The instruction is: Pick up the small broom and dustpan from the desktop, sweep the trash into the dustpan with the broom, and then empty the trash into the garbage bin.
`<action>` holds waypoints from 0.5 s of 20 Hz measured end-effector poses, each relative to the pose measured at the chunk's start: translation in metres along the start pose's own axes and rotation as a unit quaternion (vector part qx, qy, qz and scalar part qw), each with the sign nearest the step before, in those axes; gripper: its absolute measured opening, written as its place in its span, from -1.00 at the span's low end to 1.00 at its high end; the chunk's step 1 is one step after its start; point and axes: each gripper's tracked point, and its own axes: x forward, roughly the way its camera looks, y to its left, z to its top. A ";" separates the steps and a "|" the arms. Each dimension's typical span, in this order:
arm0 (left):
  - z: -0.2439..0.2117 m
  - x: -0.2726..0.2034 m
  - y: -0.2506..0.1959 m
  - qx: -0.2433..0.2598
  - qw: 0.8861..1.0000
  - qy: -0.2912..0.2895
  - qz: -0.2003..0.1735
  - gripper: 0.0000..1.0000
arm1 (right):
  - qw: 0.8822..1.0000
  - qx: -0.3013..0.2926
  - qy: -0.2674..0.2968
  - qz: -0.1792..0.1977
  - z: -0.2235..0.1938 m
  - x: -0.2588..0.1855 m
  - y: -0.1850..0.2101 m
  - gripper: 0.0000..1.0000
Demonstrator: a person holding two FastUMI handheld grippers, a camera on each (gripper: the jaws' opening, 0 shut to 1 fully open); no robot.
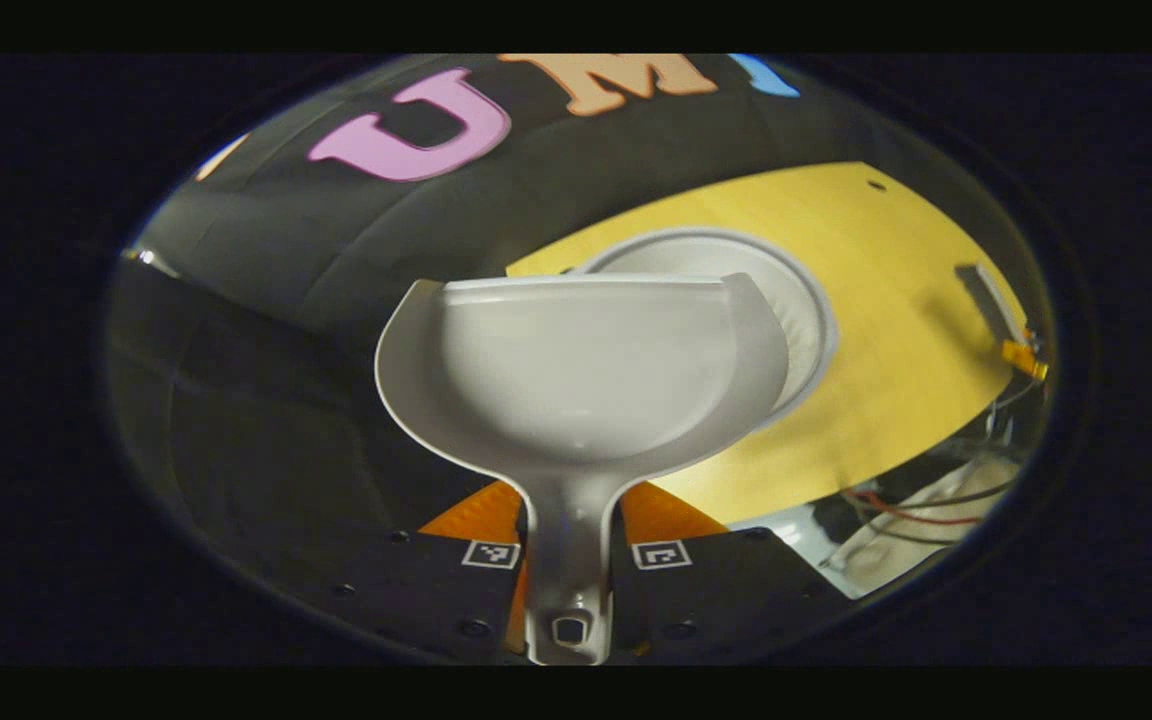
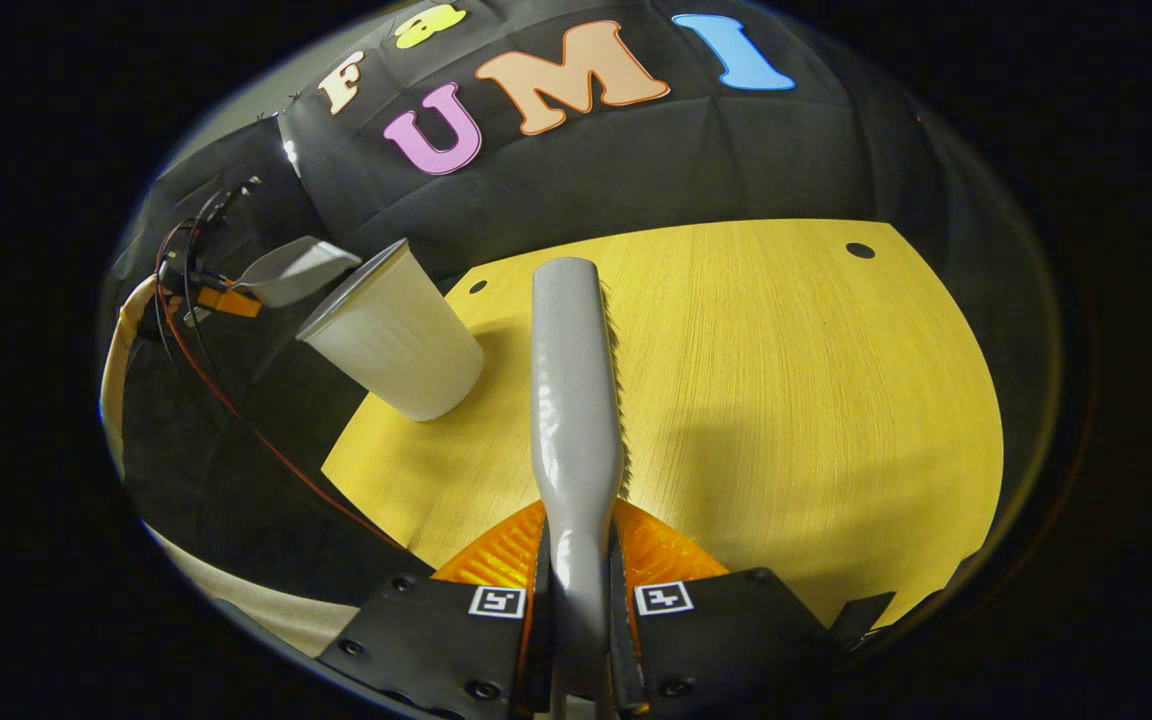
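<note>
Yellow wood-grain tabletop (image 2: 786,400) fills the centre of the right gripper view, black cloth wall behind it.

Left gripper (image 1: 566,560): fingers clamped on the handle of the white dustpan (image 1: 586,370), which sits centre frame, its bowl facing me. Behind it, centre-right in the left gripper view, the round rim of the white garbage bin (image 1: 806,310) stands on the tabletop. I see no trash in the pan.

Right gripper (image 2: 576,600): fingers closed on the grey handle of the small broom (image 2: 576,390), which runs up the middle of the frame, bristles along its right edge. The bin shows at centre-left of this view, the dustpan's edge at upper left beside it.

My read: emptying step. I want the pan's lip over the bin mouth, inside the rim, then a slow forward tilt. I'd hold the broom well apart from the bin so nothing knocks it.
</note>
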 end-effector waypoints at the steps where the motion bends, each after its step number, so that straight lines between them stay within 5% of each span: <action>1: 0.007 -0.013 -0.004 -0.033 0.999 -0.031 -0.010 -0.47 | 1.000 -0.003 0.004 0.003 0.003 0.001 -0.001 -0.49; 4: 0.046 -0.040 -0.028 -0.098 0.988 -0.113 -0.028 -0.47 | 1.000 -0.004 -0.004 0.009 0.013 -0.006 -0.010 -0.49; 6: 0.067 -0.066 -0.047 -0.087 0.982 -0.161 -0.044 -0.47 | 1.000 0.007 -0.015 0.010 0.017 -0.014 -0.019 -0.50; 10: 0.101 -0.085 -0.152 -0.085 0.964 -0.227 -0.105 -0.48 | 0.999 0.029 -0.031 -0.021 0.013 -0.034 -0.058 -0.50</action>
